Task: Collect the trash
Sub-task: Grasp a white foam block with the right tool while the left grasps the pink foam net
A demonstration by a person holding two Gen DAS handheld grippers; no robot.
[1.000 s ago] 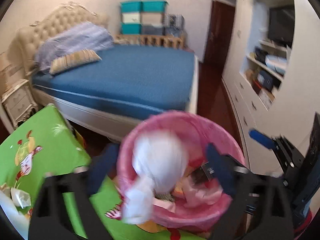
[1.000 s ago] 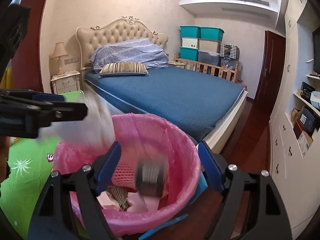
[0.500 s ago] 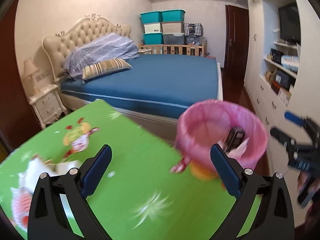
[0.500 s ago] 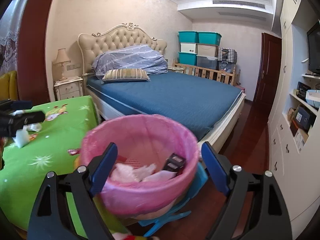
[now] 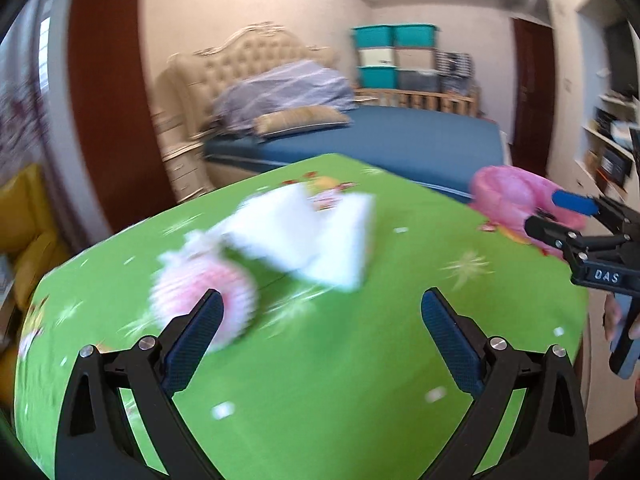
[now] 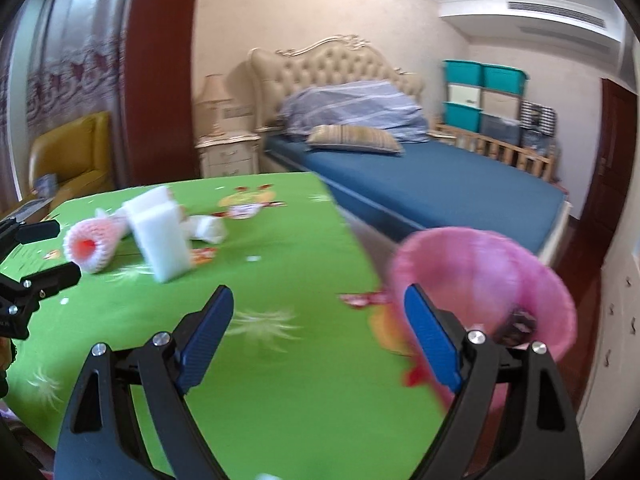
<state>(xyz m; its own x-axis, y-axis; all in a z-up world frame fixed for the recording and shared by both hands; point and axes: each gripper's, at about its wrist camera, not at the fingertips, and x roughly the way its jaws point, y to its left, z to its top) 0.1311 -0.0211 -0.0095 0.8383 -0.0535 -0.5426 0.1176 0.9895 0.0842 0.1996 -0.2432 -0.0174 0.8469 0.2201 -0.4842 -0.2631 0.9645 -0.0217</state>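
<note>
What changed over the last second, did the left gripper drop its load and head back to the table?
Yes. The left gripper let its white wad fall into the pink-lined bin, then swung left over the green table toward the foam net and white foam block. It is open and empty. The right gripper also turned left from the bin; it stays open. The bin stays beside the table.

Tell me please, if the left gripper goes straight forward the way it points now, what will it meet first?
Probably the white foam pieces on the green table. They lie ahead of the open left gripper; the pink foam net sits off to its left finger side. Blur makes depth uncertain.
</note>
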